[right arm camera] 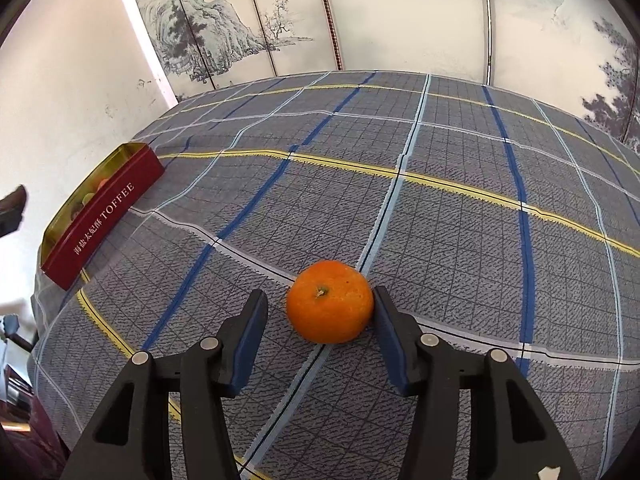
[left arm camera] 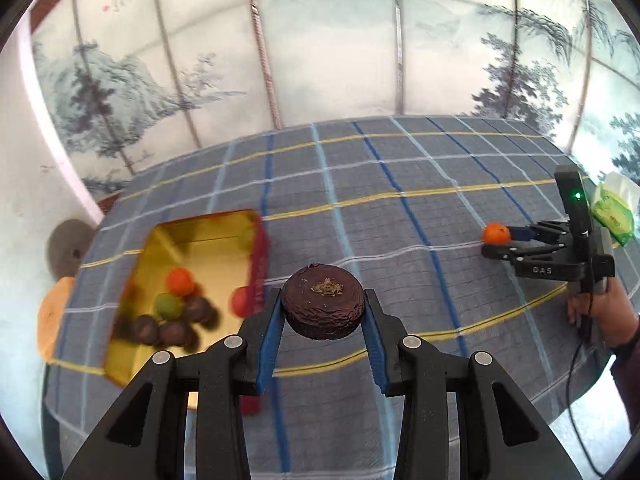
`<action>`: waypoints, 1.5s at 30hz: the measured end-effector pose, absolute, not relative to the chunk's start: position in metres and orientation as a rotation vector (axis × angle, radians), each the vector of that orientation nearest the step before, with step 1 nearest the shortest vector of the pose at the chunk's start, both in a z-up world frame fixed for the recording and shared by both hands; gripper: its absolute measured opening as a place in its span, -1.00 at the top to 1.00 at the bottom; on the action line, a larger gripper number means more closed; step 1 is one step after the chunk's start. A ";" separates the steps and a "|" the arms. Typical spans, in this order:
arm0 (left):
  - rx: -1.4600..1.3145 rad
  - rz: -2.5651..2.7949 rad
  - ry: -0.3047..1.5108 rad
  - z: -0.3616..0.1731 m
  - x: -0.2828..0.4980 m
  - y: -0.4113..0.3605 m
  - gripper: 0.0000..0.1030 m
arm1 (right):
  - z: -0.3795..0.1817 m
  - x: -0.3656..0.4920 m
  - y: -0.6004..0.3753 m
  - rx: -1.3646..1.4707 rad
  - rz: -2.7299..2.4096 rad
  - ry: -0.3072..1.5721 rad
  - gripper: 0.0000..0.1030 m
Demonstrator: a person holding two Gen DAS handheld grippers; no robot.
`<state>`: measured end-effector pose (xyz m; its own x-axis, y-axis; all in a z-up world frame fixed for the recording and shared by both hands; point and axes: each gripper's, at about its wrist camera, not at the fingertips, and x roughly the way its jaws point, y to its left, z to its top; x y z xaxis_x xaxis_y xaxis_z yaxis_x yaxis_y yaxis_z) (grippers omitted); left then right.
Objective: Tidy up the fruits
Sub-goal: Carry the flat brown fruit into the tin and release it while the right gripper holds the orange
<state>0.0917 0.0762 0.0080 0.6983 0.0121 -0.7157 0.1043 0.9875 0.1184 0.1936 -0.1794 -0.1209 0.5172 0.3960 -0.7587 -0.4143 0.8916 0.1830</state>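
My left gripper is shut on a dark brown wrinkled fruit and holds it above the checked cloth, just right of the red and gold toffee tin. The tin holds an orange fruit, a green one and several dark brown ones. My right gripper is open around an orange tangerine that rests on the cloth; its right finger touches the fruit, the left stands apart. In the left wrist view the right gripper and the tangerine are at the far right.
The tin lies far left in the right wrist view. A green packet lies at the table's right edge. The checked cloth covers the table. A painted folding screen stands behind it.
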 end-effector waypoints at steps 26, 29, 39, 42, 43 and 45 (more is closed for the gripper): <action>0.161 0.099 0.744 0.000 0.056 0.132 0.23 | -0.128 0.188 -0.152 -0.210 0.429 0.927 -0.80; 0.156 0.110 0.757 -0.007 0.060 0.138 0.24 | -0.128 0.189 -0.152 -0.209 0.428 0.930 -0.85; 0.070 0.139 0.833 -0.037 0.080 0.175 0.24 | -0.130 0.189 -0.149 -0.221 0.434 0.938 -1.00; 0.041 0.160 0.864 -0.049 0.087 0.191 0.24 | -0.130 0.189 -0.149 -0.221 0.434 0.938 -1.00; 0.032 0.168 0.872 -0.053 0.090 0.196 0.24 | -0.130 0.189 -0.149 -0.221 0.434 0.938 -1.00; 0.012 0.177 0.883 -0.059 0.094 0.205 0.24 | -0.130 0.189 -0.149 -0.221 0.434 0.938 -1.00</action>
